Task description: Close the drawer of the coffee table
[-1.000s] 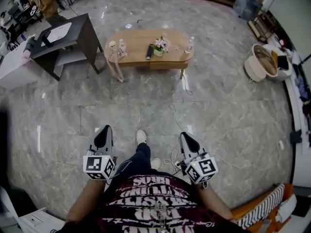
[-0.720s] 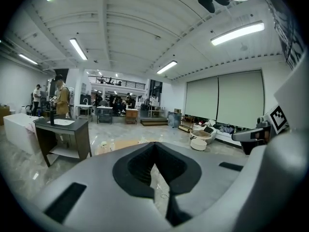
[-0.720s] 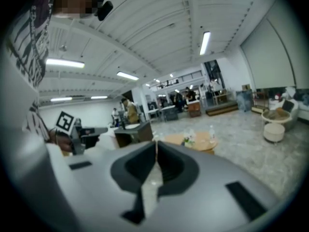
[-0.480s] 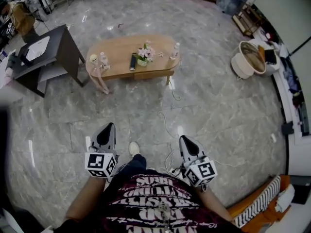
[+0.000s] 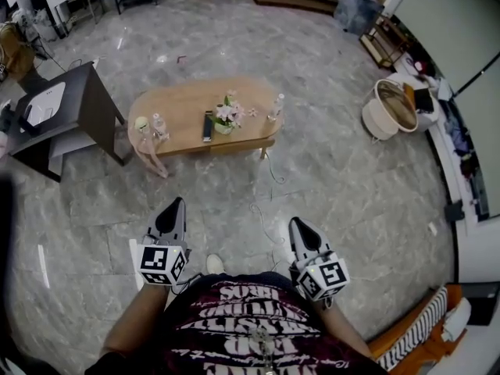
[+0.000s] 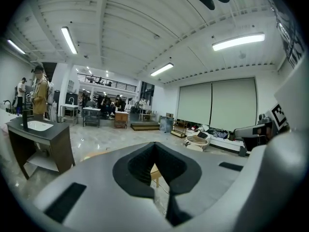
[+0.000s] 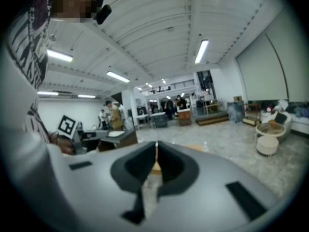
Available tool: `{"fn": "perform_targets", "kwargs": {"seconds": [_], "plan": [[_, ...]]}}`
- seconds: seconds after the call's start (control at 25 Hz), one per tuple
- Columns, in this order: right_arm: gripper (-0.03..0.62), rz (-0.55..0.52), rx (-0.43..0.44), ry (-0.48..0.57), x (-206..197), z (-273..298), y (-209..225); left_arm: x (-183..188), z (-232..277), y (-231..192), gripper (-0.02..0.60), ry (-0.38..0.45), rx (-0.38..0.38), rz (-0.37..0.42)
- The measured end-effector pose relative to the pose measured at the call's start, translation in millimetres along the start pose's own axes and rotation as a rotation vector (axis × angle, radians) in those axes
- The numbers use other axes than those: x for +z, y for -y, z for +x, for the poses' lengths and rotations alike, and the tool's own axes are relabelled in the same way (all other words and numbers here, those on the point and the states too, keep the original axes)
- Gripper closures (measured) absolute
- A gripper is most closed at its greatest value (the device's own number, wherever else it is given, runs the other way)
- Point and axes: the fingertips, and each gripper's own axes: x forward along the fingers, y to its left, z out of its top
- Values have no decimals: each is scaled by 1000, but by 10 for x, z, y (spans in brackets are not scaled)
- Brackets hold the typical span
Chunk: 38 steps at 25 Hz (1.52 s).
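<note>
At 11 o'clock in head view: oval wooden worktop [image 5: 187, 109], flowers [image 5: 227, 114] on top; drawer too small to judge. Left tongs [image 5: 176, 204] at 8, right tongs [image 5: 295, 223] at 5, both closed together, empty.

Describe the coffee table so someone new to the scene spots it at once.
In the head view, start from the grey marble floor. The coffee table is the low, light-wood oval beside the dark desk. Unlike the desk, it is rounded and carries a flower pot and bottles.
</note>
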Motion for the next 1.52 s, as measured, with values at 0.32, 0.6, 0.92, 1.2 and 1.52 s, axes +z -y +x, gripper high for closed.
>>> {"fn": "perform_targets", "kwargs": {"seconds": [0.32, 0.6, 0.92, 1.2, 1.52], "plan": [[559, 25, -38, -29, 42, 303, 392, -232, 476, -154, 560, -66, 17, -38], [559, 0, 39, -42, 107, 898, 912, -141, 953, -184, 560, -66, 104, -30], [559, 23, 116, -28, 459, 1444, 1696, 118, 1663, 23, 560, -57, 174, -47], [559, 37, 222, -41, 576, 1865, 2038, 191, 1958, 58, 560, -78, 273, -39], [559, 73, 290, -33, 637, 2124, 2302, 262, 2040, 123, 560, -82, 358, -14]]}}
